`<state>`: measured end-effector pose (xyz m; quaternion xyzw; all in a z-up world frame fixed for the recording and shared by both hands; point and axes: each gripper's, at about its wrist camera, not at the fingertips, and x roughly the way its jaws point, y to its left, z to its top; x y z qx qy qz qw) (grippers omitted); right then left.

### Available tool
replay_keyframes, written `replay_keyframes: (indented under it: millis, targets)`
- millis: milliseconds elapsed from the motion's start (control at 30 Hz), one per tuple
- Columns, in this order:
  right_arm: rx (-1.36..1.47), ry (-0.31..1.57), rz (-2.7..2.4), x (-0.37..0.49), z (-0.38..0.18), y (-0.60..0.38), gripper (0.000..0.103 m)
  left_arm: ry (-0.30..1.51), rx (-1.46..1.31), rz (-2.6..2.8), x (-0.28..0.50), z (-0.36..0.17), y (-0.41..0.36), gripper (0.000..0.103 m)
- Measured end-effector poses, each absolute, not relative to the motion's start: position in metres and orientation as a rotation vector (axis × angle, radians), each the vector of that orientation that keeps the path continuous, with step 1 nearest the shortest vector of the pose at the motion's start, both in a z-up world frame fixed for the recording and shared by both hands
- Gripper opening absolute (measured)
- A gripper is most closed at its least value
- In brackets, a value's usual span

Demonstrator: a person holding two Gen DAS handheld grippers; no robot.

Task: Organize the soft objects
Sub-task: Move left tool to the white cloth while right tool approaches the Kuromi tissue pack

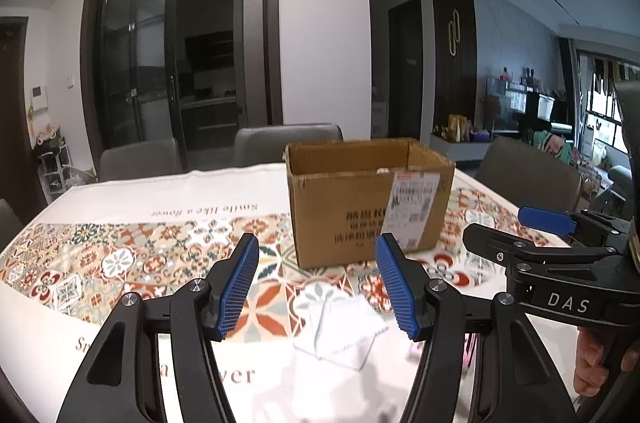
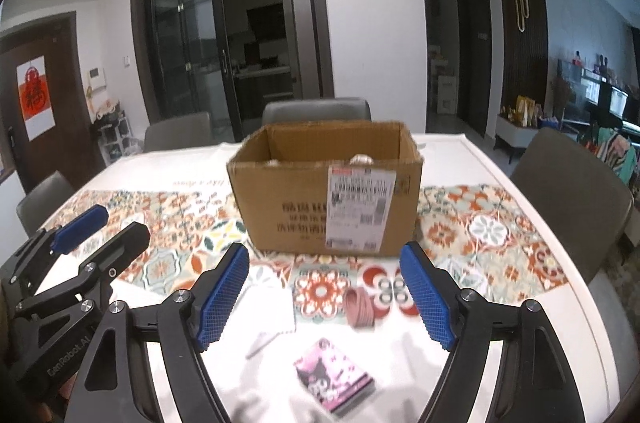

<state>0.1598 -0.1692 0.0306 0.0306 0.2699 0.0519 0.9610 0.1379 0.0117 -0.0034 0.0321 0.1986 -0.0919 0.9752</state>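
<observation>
We're looking at 1 table (image 2: 460, 159) w/ 1 box (image 2: 288, 207) at its middle, open-topped; at least 2 pale things are peeking over the rim, so we're judging the job partly done. Still lying out, near side: 1 white cloth (image 1: 340, 327), 1 pink pack (image 2: 334, 381), 1 pink coil (image 2: 359, 307). Left gripper (image 1: 318, 287) and right gripper (image 2: 324, 297) are both hanging wide, holding nothing.

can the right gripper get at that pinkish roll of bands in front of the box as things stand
Probably yes. The right gripper is open and empty, and the pinkish roll of bands lies on the tablecloth between its fingers, ahead of them. Nothing covers it; the cardboard box stands behind.
</observation>
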Motion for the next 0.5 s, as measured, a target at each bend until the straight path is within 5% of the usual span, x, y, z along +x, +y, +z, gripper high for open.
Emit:
replay_keyframes:
  millis: [500]
  targets:
    - [0.056,0.723,0.148,0.151,-0.018,-0.159,0.079,0.507,0.086,-0.198,0.132,-0.041,0.012,0.060]
